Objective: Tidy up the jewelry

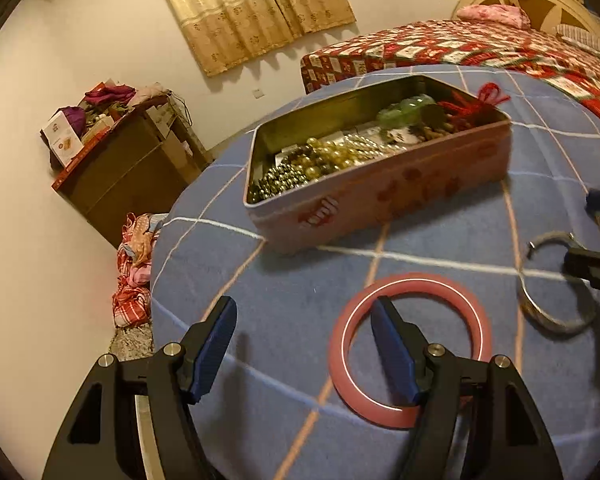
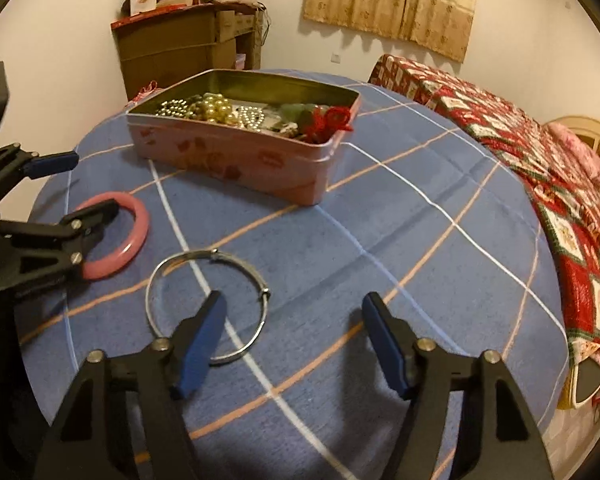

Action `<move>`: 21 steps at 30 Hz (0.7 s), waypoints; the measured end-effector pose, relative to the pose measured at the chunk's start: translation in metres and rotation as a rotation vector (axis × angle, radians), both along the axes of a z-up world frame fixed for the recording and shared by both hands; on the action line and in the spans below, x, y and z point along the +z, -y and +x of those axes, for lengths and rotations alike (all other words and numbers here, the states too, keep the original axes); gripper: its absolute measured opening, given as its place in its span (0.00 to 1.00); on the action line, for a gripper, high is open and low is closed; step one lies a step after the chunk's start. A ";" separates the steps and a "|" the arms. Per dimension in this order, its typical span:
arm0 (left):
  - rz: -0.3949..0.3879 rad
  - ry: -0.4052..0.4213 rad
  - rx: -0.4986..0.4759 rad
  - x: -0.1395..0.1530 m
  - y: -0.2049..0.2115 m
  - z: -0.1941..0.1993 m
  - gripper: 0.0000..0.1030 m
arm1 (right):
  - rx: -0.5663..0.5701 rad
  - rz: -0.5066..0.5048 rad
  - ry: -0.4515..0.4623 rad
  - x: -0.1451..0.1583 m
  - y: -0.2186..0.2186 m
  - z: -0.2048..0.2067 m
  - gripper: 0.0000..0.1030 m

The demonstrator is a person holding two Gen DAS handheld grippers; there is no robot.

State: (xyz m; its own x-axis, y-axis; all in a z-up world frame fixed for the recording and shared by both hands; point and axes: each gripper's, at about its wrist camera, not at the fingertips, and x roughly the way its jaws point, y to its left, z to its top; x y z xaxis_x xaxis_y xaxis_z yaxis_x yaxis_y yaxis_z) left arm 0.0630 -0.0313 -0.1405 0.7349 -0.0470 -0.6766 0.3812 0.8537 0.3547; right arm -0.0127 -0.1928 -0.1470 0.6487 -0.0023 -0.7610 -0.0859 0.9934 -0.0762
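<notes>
Hovering apart — left tool (image 1: 304,312) straddling the pink bangle's (image 1: 410,350) near-left rim, right tool (image 2: 294,308) over the silver bangle (image 2: 208,306) — both lying near the tin (image 2: 244,152) on the blue blanket (image 2: 380,240).

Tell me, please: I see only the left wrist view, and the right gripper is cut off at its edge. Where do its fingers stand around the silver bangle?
Observer: The right gripper straddles the rim. One finger is over the inside of the silver bangle, and the other finger is outside it, over the cloth.
Operator: Do the pads press the rim already?
Observer: No. The jaws are open, with a wide gap between the pads, and nothing is gripped.
Operator: In my view the bangle looks open at one end. Is it?
Observer: In the right wrist view it is a full thin hoop lying flat, with two small joints on the wire.
</notes>
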 end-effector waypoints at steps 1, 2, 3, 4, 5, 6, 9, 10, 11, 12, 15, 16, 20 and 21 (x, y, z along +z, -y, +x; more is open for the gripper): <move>-0.008 -0.002 0.004 0.000 0.000 0.002 0.68 | 0.007 0.023 -0.005 0.000 0.001 0.001 0.46; -0.011 -0.002 0.006 0.000 0.000 0.002 0.68 | 0.022 0.047 -0.010 0.001 0.001 0.001 0.30; -0.016 -0.001 0.006 0.000 -0.001 0.002 0.68 | 0.038 0.042 -0.009 0.001 -0.002 -0.001 0.24; -0.020 -0.002 0.005 0.000 -0.001 0.002 0.67 | 0.056 0.028 -0.006 0.001 -0.005 -0.003 0.17; -0.027 -0.007 0.003 0.000 -0.002 0.002 0.65 | 0.069 0.015 -0.004 0.001 -0.009 -0.004 0.11; -0.041 -0.020 -0.005 0.001 -0.003 0.003 0.61 | 0.082 0.010 -0.003 0.001 -0.013 -0.006 0.11; -0.084 -0.075 -0.061 0.001 0.000 0.000 0.30 | 0.093 0.009 0.003 0.000 -0.015 -0.007 0.06; -0.076 -0.079 -0.075 0.000 0.004 -0.002 0.15 | 0.091 0.014 0.005 0.000 -0.015 -0.007 0.05; -0.065 -0.075 -0.083 0.000 0.007 -0.004 0.10 | 0.087 0.019 0.007 0.000 -0.014 -0.007 0.04; -0.064 -0.073 -0.084 -0.001 0.008 -0.006 0.09 | 0.083 0.025 0.009 0.001 -0.013 -0.007 0.04; -0.081 -0.079 -0.077 0.001 0.006 -0.006 0.08 | 0.069 0.030 0.039 0.008 -0.009 -0.010 0.02; -0.084 -0.077 -0.073 0.002 0.005 -0.006 0.08 | 0.065 0.028 0.047 0.011 -0.008 -0.009 0.02; -0.102 -0.065 -0.065 0.010 -0.001 -0.007 0.08 | 0.053 0.028 0.079 0.023 -0.004 -0.010 0.02; -0.104 -0.062 -0.065 0.012 -0.002 -0.007 0.08 | 0.053 0.028 0.080 0.024 -0.004 -0.009 0.02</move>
